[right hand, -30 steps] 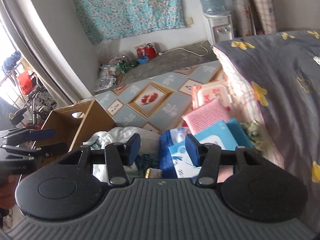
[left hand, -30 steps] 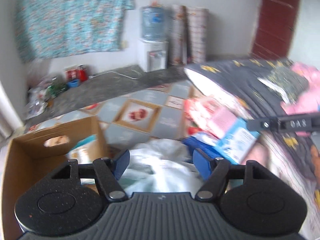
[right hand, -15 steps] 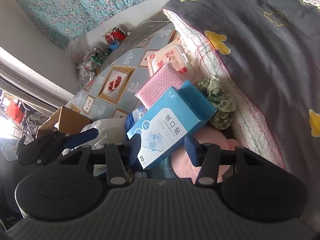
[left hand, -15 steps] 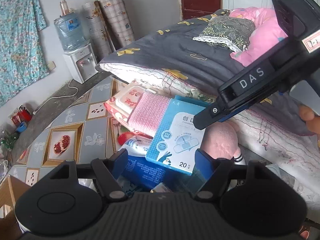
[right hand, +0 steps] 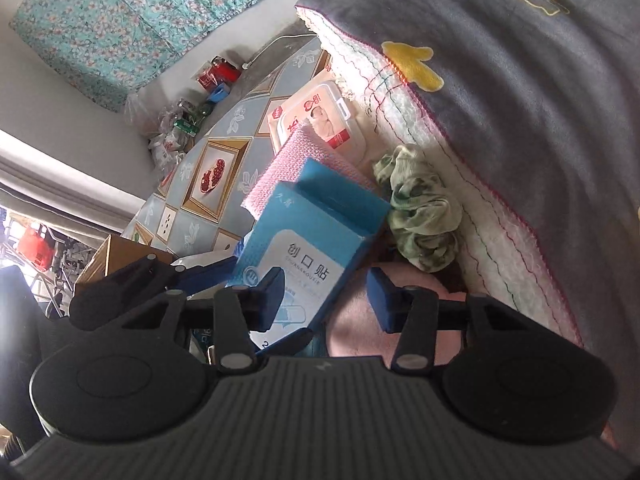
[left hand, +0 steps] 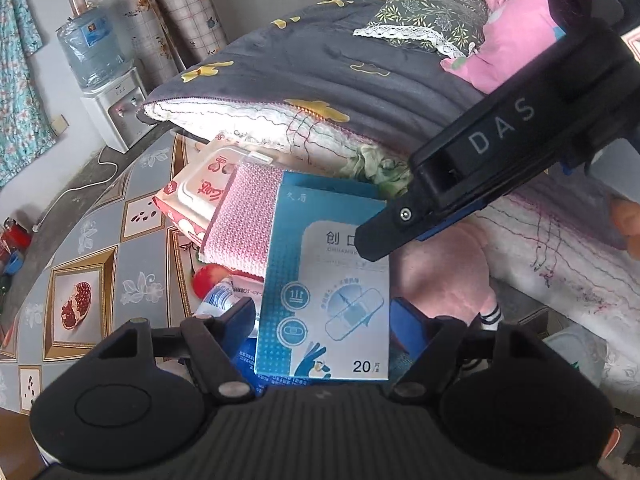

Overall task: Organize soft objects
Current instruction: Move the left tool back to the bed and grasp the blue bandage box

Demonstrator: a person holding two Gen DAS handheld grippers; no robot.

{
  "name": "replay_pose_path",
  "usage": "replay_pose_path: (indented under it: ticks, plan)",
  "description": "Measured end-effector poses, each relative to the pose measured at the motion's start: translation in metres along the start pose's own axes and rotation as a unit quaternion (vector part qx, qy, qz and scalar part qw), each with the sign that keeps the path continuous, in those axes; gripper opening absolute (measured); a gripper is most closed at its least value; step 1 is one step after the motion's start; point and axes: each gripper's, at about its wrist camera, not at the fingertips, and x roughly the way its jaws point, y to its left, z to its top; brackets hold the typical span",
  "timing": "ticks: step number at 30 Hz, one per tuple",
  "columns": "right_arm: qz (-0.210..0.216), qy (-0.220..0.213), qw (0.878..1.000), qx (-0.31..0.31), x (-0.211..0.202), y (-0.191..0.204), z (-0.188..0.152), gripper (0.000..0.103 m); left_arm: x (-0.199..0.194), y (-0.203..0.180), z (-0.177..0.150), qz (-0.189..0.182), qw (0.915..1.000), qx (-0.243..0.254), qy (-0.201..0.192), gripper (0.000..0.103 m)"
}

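A pile lies on the floor against the bed: a blue bandage box (left hand: pixel 320 300) (right hand: pixel 304 240) on top, a pink knitted cloth (left hand: pixel 248 216) (right hand: pixel 280 168), a wet-wipes pack (left hand: pixel 196 196) (right hand: pixel 320 120), a green scrunchie (left hand: pixel 376 164) (right hand: pixel 420 216) and a pink plush toy (left hand: pixel 440 280) (right hand: pixel 356 328). My left gripper (left hand: pixel 324 320) is open, and the box lies between its fingers without being pressed. My right gripper (right hand: pixel 326 300) (left hand: pixel 380 240) hovers over the box's edge and the plush. Its jaws are closing and the pads touch nothing.
The bed carries a dark grey blanket (left hand: pixel 360 80) (right hand: pixel 520 80) hanging over the pile, plus pink bedding (left hand: pixel 516 40). A cardboard box (right hand: pixel 116 252) stands at the left. A water dispenser (left hand: pixel 116 120) and rolled mats stand by the far wall. The floor has a patterned mat (left hand: pixel 100 272).
Both grippers have dropped toward the pile beside the bed. The left view swung away from the cardboard box onto the blue box. The right jaws have narrowed a little.
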Motion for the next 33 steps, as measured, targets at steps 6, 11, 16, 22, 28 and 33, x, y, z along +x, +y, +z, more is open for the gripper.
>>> replay_pose_path:
  ticks: [6, 11, 16, 22, 28, 33]
  plan:
    - [0.014, -0.002, 1.0, 0.004, 0.008, -0.001, 0.0, 0.036, 0.003, 0.0, 0.001, 0.0, 0.9999, -0.013, 0.007, 0.073]
    - [0.025, -0.006, 1.0, 0.001, 0.005, 0.003, -0.001, 0.032, -0.005, -0.002, 0.002, -0.002, 0.9998, -0.021, 0.003, 0.073]
    - [0.036, -0.016, 0.999, -0.008, -0.006, 0.015, -0.004, 0.031, -0.024, -0.004, 0.005, -0.004, 0.9995, -0.03, -0.011, 0.073]
    - [0.049, -0.036, 0.997, -0.038, -0.032, 0.041, -0.011, 0.031, -0.049, 0.001, 0.005, -0.008, 0.9979, -0.064, -0.003, 0.035]
    - [0.035, -0.057, 0.997, -0.049, -0.052, 0.049, -0.02, 0.031, -0.051, 0.008, -0.012, 0.009, 0.9962, -0.085, 0.013, 0.036]
    - [0.019, -0.052, 0.998, -0.028, -0.052, 0.025, -0.026, 0.031, -0.05, 0.012, -0.021, 0.001, 0.9948, -0.1, 0.016, 0.037]
